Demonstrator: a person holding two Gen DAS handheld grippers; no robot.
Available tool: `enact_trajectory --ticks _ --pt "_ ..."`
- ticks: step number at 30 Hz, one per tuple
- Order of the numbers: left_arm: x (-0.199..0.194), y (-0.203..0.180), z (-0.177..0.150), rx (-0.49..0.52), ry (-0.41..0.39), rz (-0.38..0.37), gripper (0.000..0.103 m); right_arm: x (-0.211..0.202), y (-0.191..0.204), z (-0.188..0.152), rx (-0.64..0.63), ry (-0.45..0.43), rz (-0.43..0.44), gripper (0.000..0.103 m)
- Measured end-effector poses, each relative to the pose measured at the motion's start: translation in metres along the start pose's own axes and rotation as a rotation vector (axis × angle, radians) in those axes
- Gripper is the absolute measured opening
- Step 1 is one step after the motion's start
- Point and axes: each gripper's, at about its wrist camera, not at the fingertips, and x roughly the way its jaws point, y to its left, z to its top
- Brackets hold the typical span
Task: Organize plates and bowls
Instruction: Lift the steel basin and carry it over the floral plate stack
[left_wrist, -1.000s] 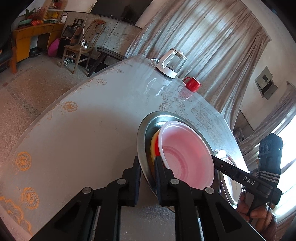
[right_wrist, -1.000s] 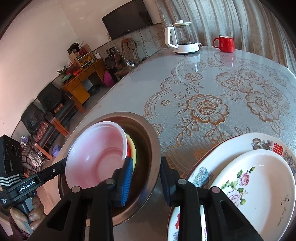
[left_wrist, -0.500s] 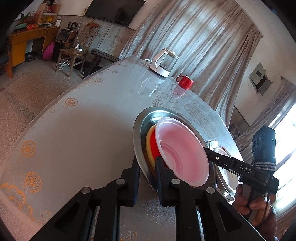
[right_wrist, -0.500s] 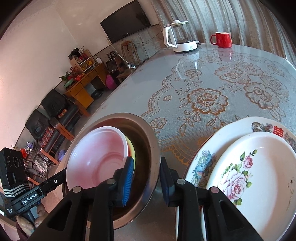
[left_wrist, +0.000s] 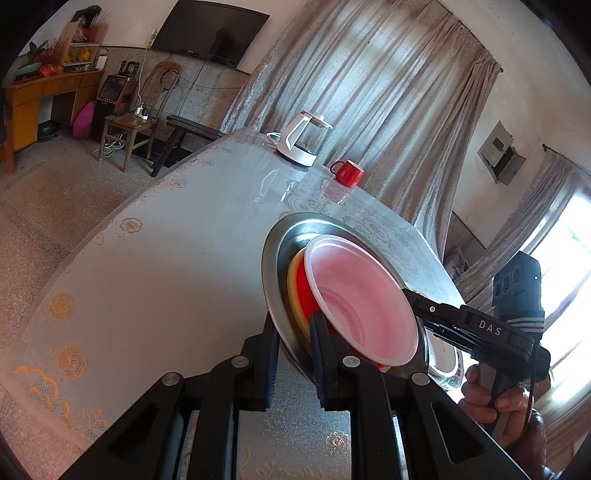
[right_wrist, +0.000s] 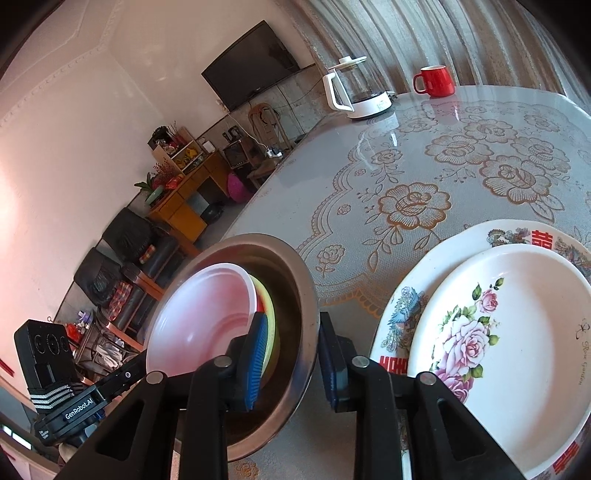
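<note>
My left gripper (left_wrist: 293, 354) and right gripper (right_wrist: 290, 363) both clamp opposite rims of the round steel basin (left_wrist: 271, 273) holding stacked pink, red and yellow plastic bowls (left_wrist: 364, 302), floral white plates (right_wrist: 506, 343) just beside.

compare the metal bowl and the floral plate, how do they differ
The metal bowl is plain steel and deep; the floral plate is white with pink roses and shallow. The bowl is held tilted, the left gripper and right gripper each clamped on its rim; the plate lies flat and ungripped. The bowl holds nested plastic bowls; the plate is empty and sits on a larger plate. Both are round.
</note>
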Motion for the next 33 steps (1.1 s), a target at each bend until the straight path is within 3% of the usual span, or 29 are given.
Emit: enact_trajectory --ticks 11,27,33 --pt "0.0 -0.046 0.015 0.112 -0.025 -0.057 0.017 -0.042 -0.013 0.005 0.043 -0.102 -0.01 0.026" --pt "0.061 -0.119 0.016 0.181 0.082 -0.189 0.018 -0.116 -0.068 0.002 0.153 -0.253 -0.14 0.026" --pt "0.085 -0.138 0.01 0.195 0.132 -0.206 0.018 -0.132 -0.091 -0.004 0.199 -0.276 -0.196 0.026"
